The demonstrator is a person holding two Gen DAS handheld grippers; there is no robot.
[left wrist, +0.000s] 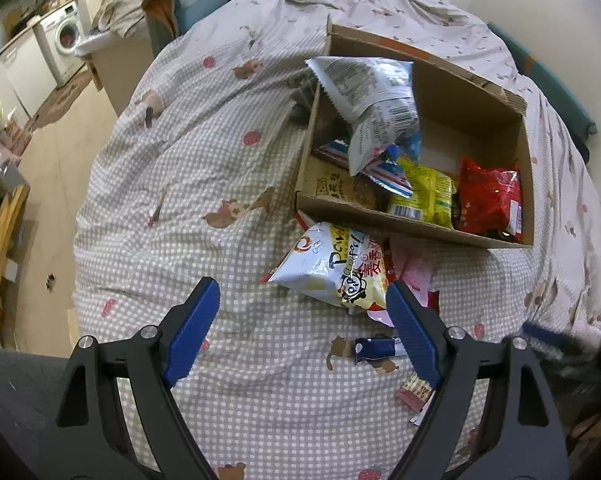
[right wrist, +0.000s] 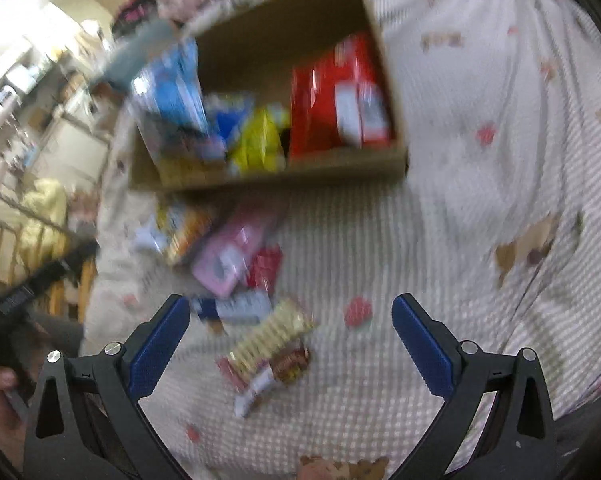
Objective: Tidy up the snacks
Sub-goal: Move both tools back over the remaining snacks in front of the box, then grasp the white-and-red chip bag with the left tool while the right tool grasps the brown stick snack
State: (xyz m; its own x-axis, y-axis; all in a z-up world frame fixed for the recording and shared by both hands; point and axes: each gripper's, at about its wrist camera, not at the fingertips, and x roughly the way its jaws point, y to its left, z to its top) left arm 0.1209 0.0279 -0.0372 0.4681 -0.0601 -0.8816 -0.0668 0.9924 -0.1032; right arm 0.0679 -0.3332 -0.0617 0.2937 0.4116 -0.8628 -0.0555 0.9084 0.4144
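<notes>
The brown cardboard box [left wrist: 496,242] on the checked bedspread [left wrist: 204,168] already holds a red packet [left wrist: 488,196], a yellow packet [left wrist: 424,196] and others. A white-and-yellow crisp bag [left wrist: 332,272], a pink packet [right wrist: 230,258] and a small gold-striped wrapper [right wrist: 270,338] lie outside. The left gripper [left wrist: 302,304] and right gripper [right wrist: 290,316] both gape, empty, above them.

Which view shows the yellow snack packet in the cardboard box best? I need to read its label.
The left wrist view: the yellow snack packet is sharp there, its barcode visible, leaning between a red packet and other snacks in the cardboard box. The right wrist view shows it only as a motion-blurred yellow shape.
</notes>
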